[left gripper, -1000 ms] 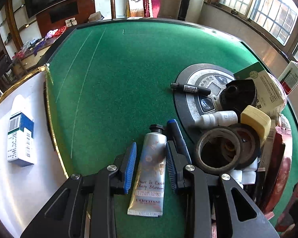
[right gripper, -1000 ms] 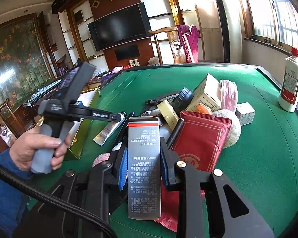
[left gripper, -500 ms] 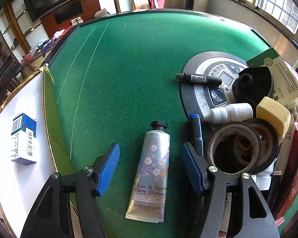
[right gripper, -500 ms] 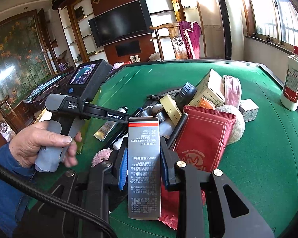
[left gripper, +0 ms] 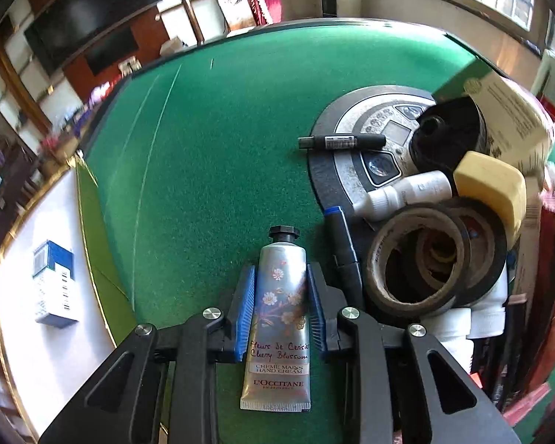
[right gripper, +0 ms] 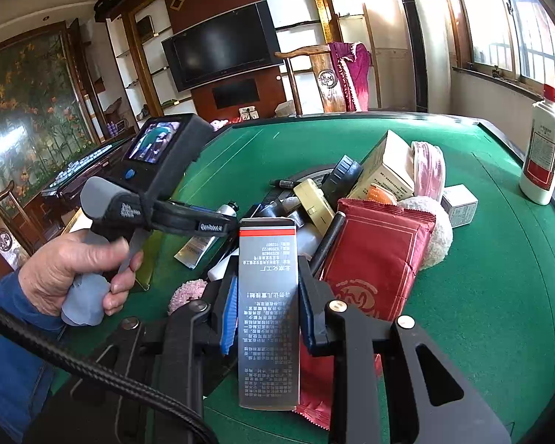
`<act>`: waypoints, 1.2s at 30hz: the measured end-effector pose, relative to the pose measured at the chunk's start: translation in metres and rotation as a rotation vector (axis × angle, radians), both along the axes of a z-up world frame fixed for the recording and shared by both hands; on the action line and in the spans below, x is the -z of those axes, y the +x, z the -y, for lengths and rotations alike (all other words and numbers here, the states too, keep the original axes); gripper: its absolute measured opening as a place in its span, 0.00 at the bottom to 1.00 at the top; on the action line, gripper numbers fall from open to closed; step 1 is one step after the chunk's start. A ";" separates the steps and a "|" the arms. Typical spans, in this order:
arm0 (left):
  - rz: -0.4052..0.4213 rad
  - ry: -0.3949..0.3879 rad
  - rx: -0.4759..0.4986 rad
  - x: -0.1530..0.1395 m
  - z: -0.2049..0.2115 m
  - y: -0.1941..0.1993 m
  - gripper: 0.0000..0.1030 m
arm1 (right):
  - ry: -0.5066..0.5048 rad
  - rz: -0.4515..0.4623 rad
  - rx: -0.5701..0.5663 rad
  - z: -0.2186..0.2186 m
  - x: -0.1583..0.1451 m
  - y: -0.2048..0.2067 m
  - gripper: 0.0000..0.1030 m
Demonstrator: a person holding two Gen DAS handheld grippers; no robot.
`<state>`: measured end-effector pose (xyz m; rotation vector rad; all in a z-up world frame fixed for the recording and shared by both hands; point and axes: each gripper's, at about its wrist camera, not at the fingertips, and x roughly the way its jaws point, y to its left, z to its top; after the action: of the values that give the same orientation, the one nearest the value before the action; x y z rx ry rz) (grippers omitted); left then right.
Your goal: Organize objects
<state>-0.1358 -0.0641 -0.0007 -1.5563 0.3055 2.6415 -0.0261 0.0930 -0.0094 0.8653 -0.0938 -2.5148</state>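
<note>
one hand cream tube in left gripper, seemingly two tape rolls

Matt green felt table fills the centre of the left wrist view. At lower centre, a smooth, satiny hand cream tube with a black plastic cap sits between ribbed blue rubbery pads. At right, dull tape rolls with rough cardboard cores. In the right wrist view, a glossy silver carton at lower centre, a shiny crinkled red foil packet beside it, and a fluffy cream cloth behind.
</note>
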 end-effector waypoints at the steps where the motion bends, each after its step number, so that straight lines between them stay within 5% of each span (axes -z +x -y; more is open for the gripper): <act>1: -0.002 0.025 -0.006 0.000 0.002 0.001 0.22 | -0.001 0.000 -0.001 0.000 0.000 0.000 0.24; 8: -0.031 0.222 -0.017 -0.018 0.034 0.005 0.22 | -0.002 -0.007 0.001 0.001 0.000 0.000 0.24; 20: -0.171 0.429 -0.052 -0.076 0.094 0.025 0.22 | 0.014 -0.034 0.016 0.006 -0.001 0.001 0.24; 30: -0.296 0.496 -0.184 -0.112 0.179 0.046 0.22 | 0.073 -0.066 -0.119 0.064 -0.034 0.005 0.24; 36: -0.305 0.475 -0.342 -0.103 0.236 0.047 0.22 | 0.101 -0.034 -0.253 0.132 -0.047 -0.013 0.24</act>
<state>-0.0889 -0.3003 0.1024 -1.1367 -0.5900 2.8955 -0.0394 -0.0392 0.0372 0.8180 0.1458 -2.3108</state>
